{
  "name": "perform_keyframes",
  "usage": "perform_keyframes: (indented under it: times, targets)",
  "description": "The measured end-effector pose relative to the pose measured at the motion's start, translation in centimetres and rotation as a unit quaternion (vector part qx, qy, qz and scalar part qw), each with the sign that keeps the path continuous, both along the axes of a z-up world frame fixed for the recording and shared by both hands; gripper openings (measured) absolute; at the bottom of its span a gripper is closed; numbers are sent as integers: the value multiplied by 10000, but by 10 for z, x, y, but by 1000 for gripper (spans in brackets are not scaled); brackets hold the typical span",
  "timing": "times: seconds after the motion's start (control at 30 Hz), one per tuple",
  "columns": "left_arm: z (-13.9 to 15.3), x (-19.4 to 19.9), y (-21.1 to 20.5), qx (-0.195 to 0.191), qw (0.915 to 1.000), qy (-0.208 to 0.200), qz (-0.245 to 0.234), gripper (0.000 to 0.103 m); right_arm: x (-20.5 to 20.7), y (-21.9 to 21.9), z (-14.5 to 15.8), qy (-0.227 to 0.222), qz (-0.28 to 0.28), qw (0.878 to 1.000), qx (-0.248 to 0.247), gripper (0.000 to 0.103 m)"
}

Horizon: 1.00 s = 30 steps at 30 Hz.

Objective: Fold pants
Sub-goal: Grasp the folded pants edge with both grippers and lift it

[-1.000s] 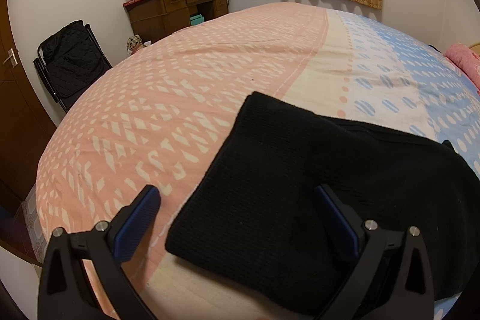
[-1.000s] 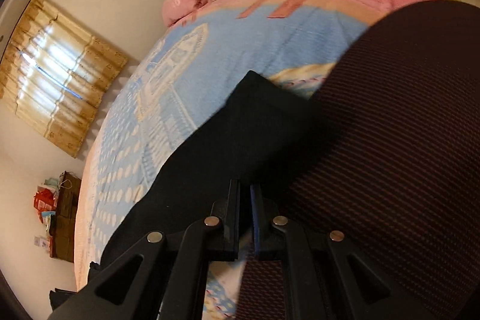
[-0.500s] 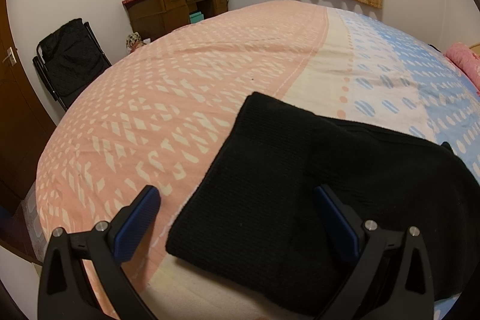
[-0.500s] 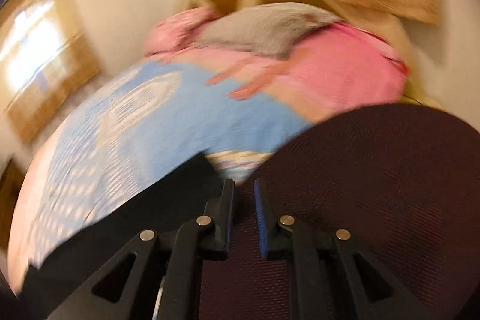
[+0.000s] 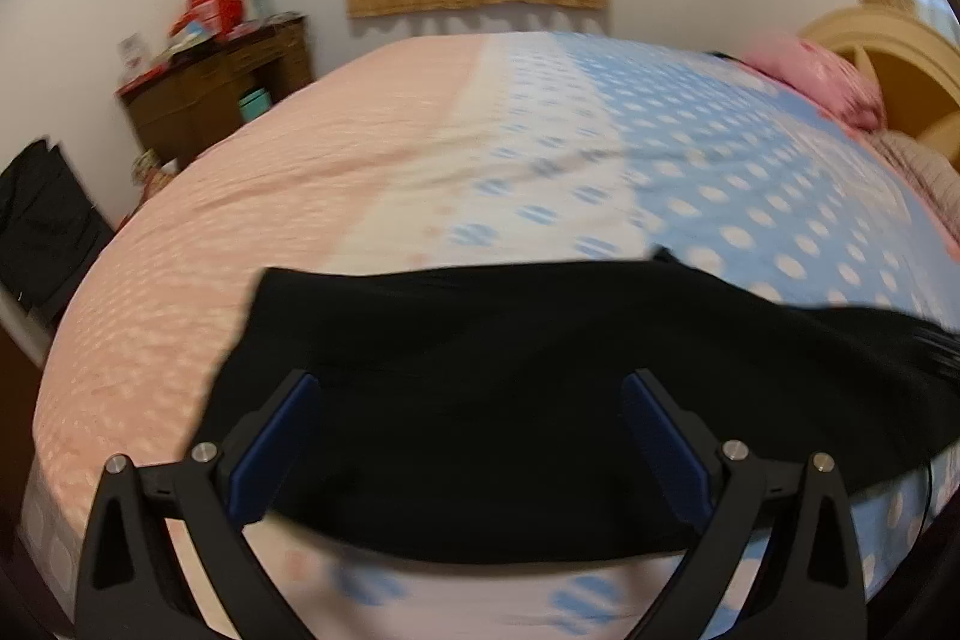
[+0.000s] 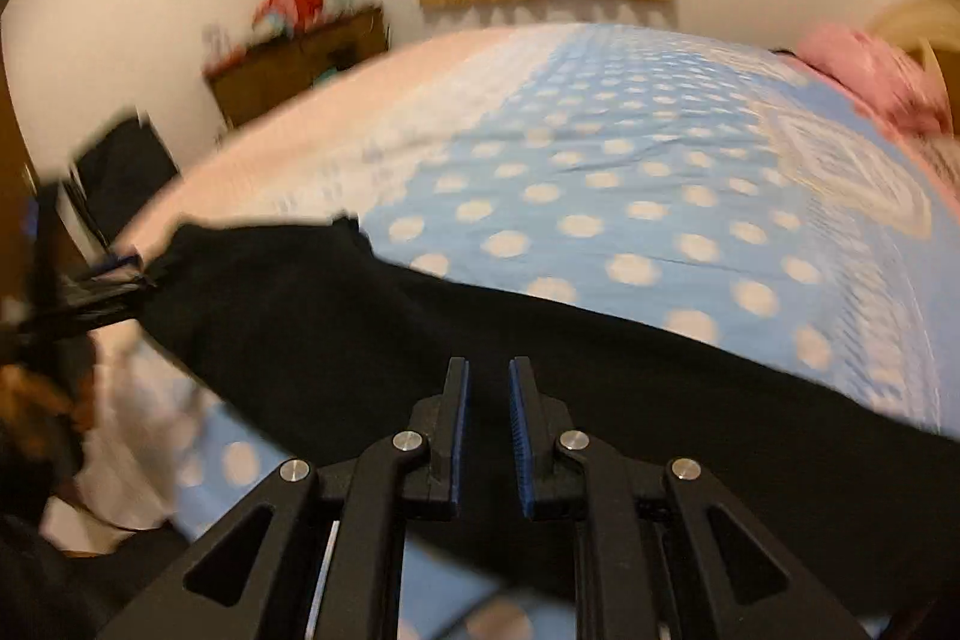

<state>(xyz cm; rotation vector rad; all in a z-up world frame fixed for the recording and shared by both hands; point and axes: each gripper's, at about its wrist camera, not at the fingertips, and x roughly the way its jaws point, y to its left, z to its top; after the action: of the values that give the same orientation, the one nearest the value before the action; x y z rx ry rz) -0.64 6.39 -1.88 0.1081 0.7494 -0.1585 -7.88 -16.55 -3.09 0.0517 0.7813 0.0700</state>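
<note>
The black pants point(image 5: 480, 376) lie folded in a long band across the near edge of the bed. They also show in the right wrist view point(image 6: 540, 358). My left gripper point(image 5: 474, 394) is wide open and empty, its blue-padded fingers point(image 5: 282, 436) hovering over the left part of the pants. My right gripper point(image 6: 487, 388) hangs over the middle of the pants with its jaws a narrow gap apart and nothing between them. The left gripper shows blurred at the left edge of the right wrist view point(image 6: 114, 280).
The bed cover point(image 5: 420, 148) is pink on the left and blue with white dots on the right. Pink pillows point(image 5: 822, 82) and a headboard point(image 5: 900, 58) are at the far right. A cluttered wooden desk point(image 5: 222, 82) and a black chair point(image 5: 36, 220) stand left of the bed.
Both grippers have swung around to face the window. The right gripper's jaws have parted slightly. The left gripper has shifted right over the pants.
</note>
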Motion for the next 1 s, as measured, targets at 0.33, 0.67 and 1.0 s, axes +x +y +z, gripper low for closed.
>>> perform_keyframes:
  times: [0.33, 0.67, 1.0]
  targets:
    - [-39, 12, -19, 289, 9980, 530, -163, 103, 45, 3, -10, -118, 130, 9974, 699, 17]
    - [-44, 6, -16, 235, 9995, 61, -183, 103, 92, 13, -26, 640, 1518, 9851, -500, 37]
    - [-47, 10, -19, 226, 9996, 2, -175, 103, 98, -8, -31, 481, 576, 9960, -476, 8]
